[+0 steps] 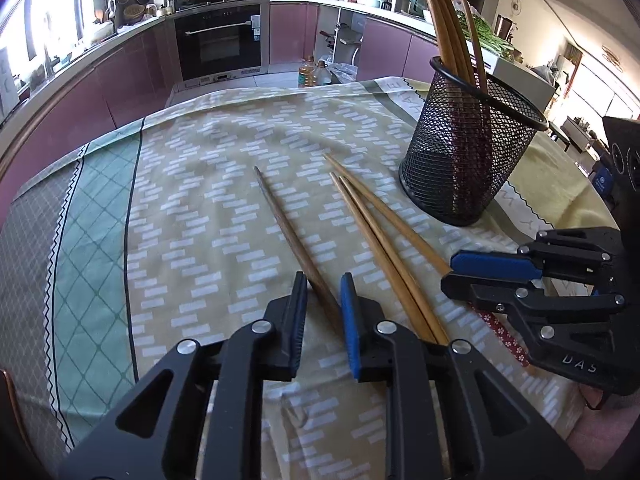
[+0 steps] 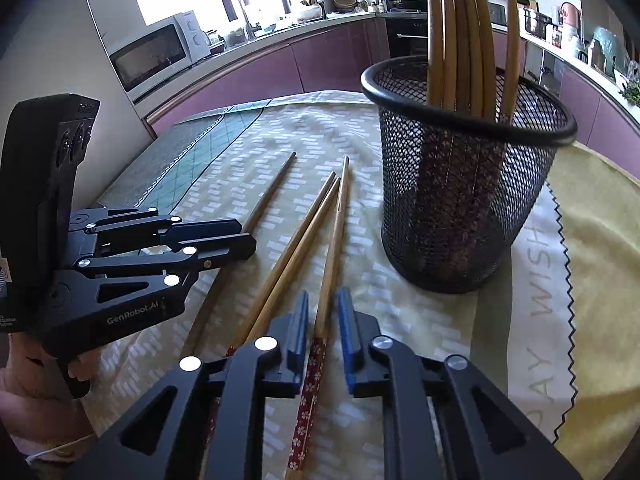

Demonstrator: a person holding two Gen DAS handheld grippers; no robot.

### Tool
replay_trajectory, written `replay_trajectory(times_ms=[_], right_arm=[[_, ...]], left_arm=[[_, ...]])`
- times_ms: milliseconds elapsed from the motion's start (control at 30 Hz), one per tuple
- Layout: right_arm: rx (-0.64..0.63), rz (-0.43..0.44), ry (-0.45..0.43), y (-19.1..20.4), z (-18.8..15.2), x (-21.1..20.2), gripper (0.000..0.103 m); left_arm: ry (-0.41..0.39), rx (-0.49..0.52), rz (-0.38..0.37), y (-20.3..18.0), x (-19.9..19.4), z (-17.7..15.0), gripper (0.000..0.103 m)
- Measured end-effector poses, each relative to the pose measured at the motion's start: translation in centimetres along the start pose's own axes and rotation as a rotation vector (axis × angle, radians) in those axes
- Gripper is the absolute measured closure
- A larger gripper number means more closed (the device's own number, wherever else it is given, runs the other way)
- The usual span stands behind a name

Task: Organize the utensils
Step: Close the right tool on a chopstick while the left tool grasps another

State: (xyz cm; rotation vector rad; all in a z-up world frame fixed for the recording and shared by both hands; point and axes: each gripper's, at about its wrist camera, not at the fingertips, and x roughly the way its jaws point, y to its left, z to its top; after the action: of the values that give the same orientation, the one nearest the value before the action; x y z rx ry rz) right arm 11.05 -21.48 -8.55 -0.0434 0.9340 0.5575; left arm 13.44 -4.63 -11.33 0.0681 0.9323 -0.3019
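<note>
The left gripper [image 1: 323, 294] has its blue pads around 1 dark brown wooden chopstick [image 1: 288, 232], but whether they press it is unclear. The right gripper [image 2: 322, 312] likewise straddles 1 light chopstick with a red flowered end [image 2: 334, 240]. 2 more light chopsticks [image 2: 294, 236] lie between them on the yellow patterned tablecloth [image 1: 224, 184]. The black mesh cup [image 2: 468, 200] nearby holds other chopsticks upright.

The left matte-black plastic two-finger gripper [image 1: 323, 304] has triangular cut-outs in its linkage arms, round silver rivets at the pivots and ribbed blue rubber pads on its jaws. The right matte-black gripper [image 2: 323, 328] is built alike; "GenRobot.AI" is printed white on the left one's side.
</note>
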Motion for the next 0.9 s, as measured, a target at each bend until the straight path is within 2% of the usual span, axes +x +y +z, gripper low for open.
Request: replay_trajectory(times_ms=[267,467,567,700,900], right_arm=[[-0.024,-0.031,-0.006,0.5,1.4,1.4,0.088],[0.029,-0.007,-0.015,-0.6,1.3,1.1,0.097],[0.045,0.004,-0.035,-1.0,1.0,0.3,0.097],[0.030,0.047,-0.060,-0.7,0.7,-0.9,0.097],[-0.013,0.064,-0.020,-0.1,0.1,-0.7,0.097]], left_arm=[[0.000,-0.007,0.015,0.2,0.8,1.0,0.086],[-0.011,-0.033,0.019,0.3,0.9,1.1,0.089],[-0.018,-0.061,-0.004,0.7,0.4,0.8,0.094],[-0.033,-0.064,-0.029,0.6,-0.7,0.2,0.095],[-0.012,-0.036,-0.092,-0.4,-1.1,-0.7,0.095]])
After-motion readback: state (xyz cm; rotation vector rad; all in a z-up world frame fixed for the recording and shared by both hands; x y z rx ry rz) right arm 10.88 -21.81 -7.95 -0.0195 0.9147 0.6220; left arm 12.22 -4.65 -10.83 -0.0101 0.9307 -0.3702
